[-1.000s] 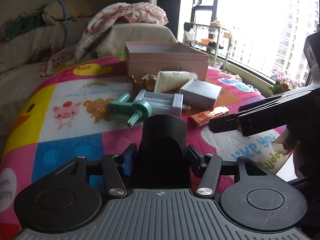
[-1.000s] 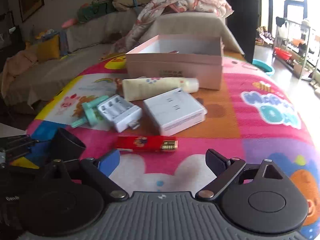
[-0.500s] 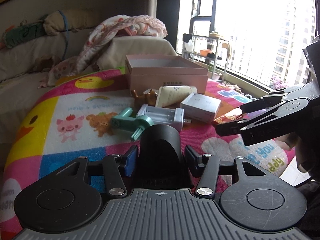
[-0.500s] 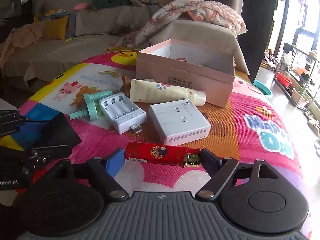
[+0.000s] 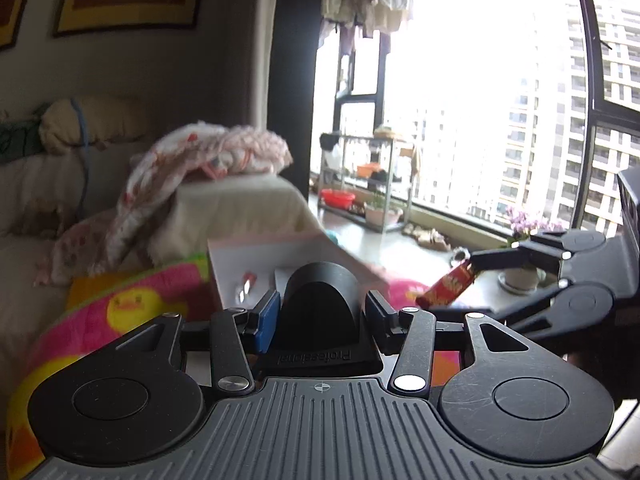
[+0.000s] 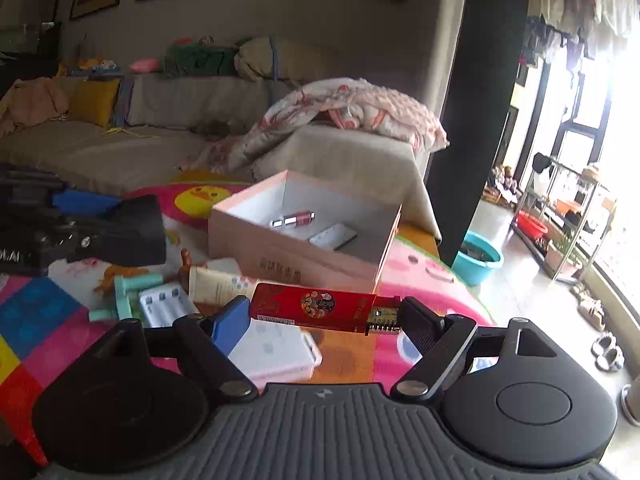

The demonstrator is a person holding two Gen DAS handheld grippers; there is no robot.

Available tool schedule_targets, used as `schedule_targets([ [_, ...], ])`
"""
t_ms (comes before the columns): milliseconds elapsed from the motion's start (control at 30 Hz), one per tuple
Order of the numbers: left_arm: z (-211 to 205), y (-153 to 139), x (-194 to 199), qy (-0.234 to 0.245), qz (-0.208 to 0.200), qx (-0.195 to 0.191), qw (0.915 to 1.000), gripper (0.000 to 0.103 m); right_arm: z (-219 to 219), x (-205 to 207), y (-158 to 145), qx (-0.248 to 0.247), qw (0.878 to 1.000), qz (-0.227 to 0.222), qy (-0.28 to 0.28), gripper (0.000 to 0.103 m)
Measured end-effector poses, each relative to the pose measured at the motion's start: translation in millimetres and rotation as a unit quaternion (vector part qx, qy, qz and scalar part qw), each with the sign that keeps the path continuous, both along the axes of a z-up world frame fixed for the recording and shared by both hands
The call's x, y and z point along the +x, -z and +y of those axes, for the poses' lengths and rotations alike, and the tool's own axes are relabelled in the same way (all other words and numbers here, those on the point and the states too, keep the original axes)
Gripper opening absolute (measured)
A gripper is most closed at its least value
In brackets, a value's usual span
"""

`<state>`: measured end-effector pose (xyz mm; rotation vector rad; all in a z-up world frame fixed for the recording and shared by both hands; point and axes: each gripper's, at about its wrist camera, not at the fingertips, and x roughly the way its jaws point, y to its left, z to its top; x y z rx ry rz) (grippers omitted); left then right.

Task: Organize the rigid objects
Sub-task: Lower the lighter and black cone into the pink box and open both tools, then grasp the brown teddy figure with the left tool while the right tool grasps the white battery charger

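Red box (image 6: 320, 308) clamped end-to-end in R gripper (image 6: 326, 320), raised off mat, pointing slightly down twd pink box (image 6: 304, 240); L gripper (image 5: 320, 316) jaws just closing, gripping black domed obj (image 5: 322, 308), up above mat (image 5: 120, 312) w/ clutter.

Left gripper (image 5: 320, 316): lower centre of its own view; jaws have just been closing, pads pressed on a black domed object.
Right gripper (image 6: 324, 316): lower centre of its own view, clamped end to end on a red stick, held off the mat.
Seen from the other view: each gripper juts in from a side edge.
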<state>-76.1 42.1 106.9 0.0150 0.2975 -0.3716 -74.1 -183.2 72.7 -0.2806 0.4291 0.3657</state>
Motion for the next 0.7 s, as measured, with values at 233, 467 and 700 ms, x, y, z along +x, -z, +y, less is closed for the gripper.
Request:
schedule_targets([
  [233,5,-33,124,-0.023,0.036,-0.101,0.9939,0.052,31,78,-35,0.008,0.997,-0.078,0.020,0.093],
  [467,36,22,94,-0.038,0.085,-0.102,0.9904,0.051,10,60,6,0.028,0.999,0.015,-0.008,0.095],
  [700,59,57,24,-0.080,0.094,-0.097,0.9875,0.051,26,37,50,0.013,0.994,0.090,-0.053,0.095],
])
